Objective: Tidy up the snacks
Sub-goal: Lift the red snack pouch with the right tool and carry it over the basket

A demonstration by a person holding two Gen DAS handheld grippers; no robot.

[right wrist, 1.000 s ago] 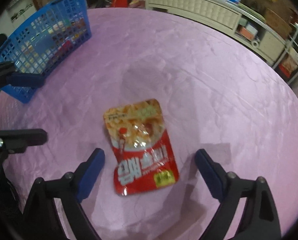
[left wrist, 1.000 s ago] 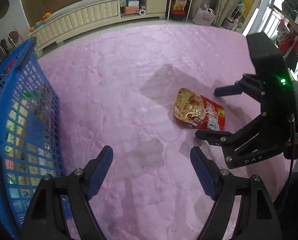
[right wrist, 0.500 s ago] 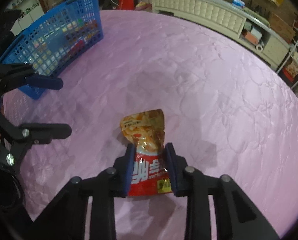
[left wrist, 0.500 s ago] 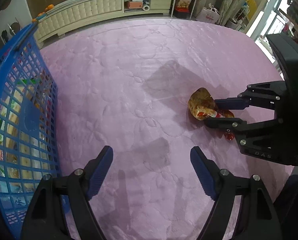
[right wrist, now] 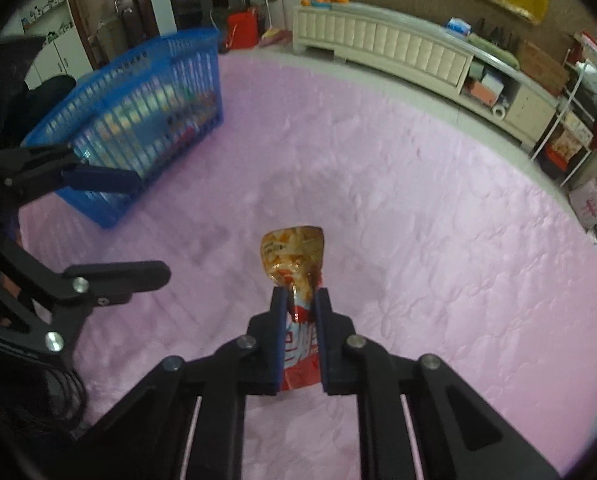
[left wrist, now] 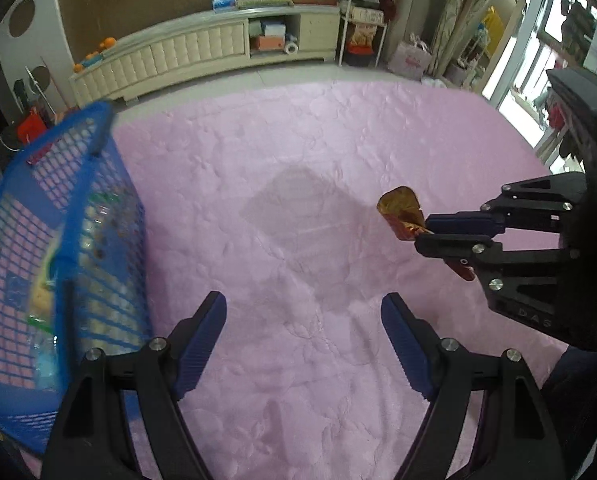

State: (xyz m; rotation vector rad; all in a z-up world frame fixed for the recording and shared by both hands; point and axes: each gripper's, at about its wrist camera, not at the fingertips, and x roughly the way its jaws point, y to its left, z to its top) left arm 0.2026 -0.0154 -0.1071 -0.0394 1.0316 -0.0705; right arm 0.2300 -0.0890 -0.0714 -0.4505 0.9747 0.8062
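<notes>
1. The right gripper (right wrist: 300, 300) has just closed; its jaws clamp the snack bag (right wrist: 294, 256), lower centre of frame.
2. The left gripper (left wrist: 303, 308) stands wide apart, empty.
3. The blue basket (right wrist: 146, 92) sits upper left on the pink quilt (right wrist: 438, 220).

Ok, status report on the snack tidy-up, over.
Right claw shut on snack pouch, lifted clear of pink blanket. Left claw open, empty. Blue basket off to the left, path clear.

Right tool (right wrist: 300, 300) clamped on snack pouch (right wrist: 294, 256); blue basket (right wrist: 146, 120) upper left
</notes>
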